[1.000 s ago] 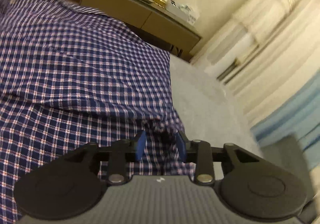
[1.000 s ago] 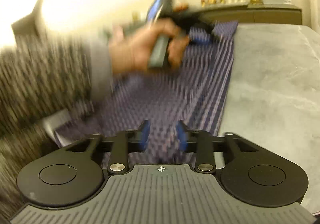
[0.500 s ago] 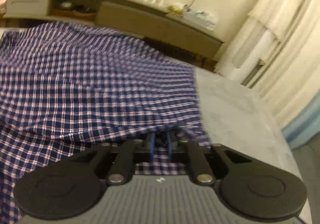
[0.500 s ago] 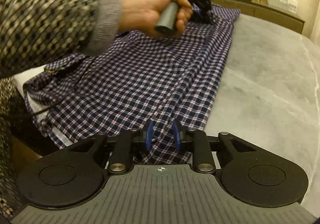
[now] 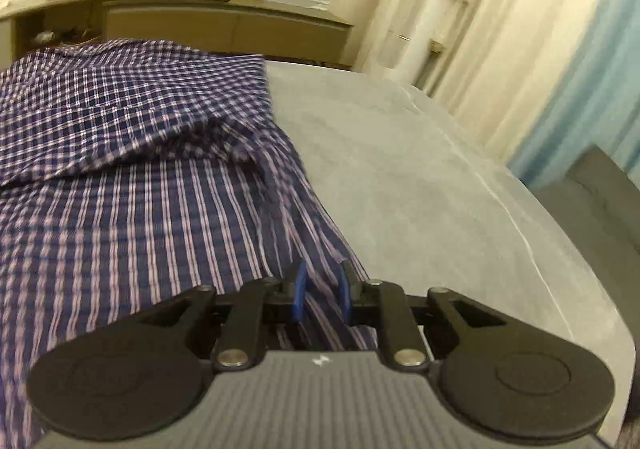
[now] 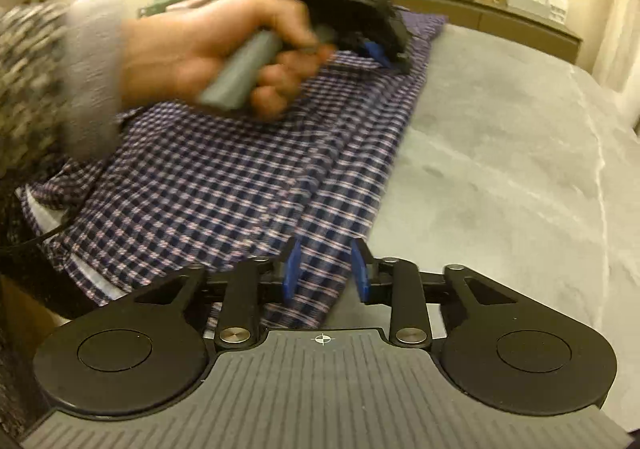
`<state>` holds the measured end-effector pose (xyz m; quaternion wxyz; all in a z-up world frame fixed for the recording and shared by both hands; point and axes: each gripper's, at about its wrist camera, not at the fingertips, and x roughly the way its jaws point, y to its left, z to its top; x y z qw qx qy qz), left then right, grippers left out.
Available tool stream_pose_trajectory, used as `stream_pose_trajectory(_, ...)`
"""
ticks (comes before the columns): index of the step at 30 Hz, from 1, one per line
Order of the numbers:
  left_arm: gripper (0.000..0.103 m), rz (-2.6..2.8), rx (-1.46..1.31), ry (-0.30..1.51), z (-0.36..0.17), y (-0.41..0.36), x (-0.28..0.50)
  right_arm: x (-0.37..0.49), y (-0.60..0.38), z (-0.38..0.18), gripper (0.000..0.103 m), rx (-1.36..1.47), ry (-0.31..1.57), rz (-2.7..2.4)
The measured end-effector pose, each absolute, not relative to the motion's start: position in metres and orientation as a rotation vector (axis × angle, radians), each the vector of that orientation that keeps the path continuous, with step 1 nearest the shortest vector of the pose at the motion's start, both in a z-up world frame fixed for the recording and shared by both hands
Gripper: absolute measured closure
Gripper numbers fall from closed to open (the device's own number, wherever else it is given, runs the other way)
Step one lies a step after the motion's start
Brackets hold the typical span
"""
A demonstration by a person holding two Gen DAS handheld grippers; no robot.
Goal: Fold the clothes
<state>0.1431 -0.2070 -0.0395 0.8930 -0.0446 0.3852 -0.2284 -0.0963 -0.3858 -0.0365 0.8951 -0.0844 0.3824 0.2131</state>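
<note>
Item: plaid shirt [image 6: 224,185] on bench [image 6: 500,169] | long axis runs ahead of right claw [image 6: 325,273] | right opening, hem between; left claw [image 5: 321,297] opening, nearer far hem

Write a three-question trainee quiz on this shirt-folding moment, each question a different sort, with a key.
1. True or false: the checked shirt lies on the grey table.
2. Which camera view shows a hand holding a hand-held gripper by its handle? A) left wrist B) right wrist
3. Fill in: between the blue fingers of the right hand-held gripper lies the shirt's ____.

Key: 1 true; 2 B; 3 edge
</note>
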Motion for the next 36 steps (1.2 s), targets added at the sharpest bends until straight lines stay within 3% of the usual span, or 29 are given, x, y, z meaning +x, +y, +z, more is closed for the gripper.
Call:
stream_pose_trajectory(12,0.082,-0.667,0.016,0.875,-0.038,-0.231,-0.041,-0.090,-0.418,-0.007,0.063,-0.012,0.644,0.262)
stream_pose_trajectory(18,0.081,-0.766,-0.002,0.855,-0.031,-0.226,-0.125,-0.085,-0.412,-0.009,0.059,0.073,0.658,0.312)
stream_pose_trajectory(27,0.077,-0.503,-0.275,0.693,0.022,-0.098,-0.081,-0.074,-0.369,-0.033,0.059,-0.098,0.774,0.399)
stream_pose_trajectory(28,0.074,-0.448,-0.321,0.680,0.027,-0.076,-0.066,-0.072,-0.363,-0.037,0.048,-0.140,0.801,0.405)
stream_pose_trajectory(29,0.067,-0.394,-0.364,0.668,0.031,-0.054,-0.050,-0.075,-0.357,-0.037,0.045,-0.185,0.794,0.398)
stream_pose_trajectory(33,0.052,-0.194,-0.508,0.653,0.032,0.036,0.030,-0.073,-0.356,-0.027,0.045,-0.152,0.763,0.419)
stream_pose_trajectory(36,0.049,-0.115,-0.697,0.670,0.014,0.093,0.084,-0.052,-0.360,-0.011,0.045,-0.100,0.757,0.448)
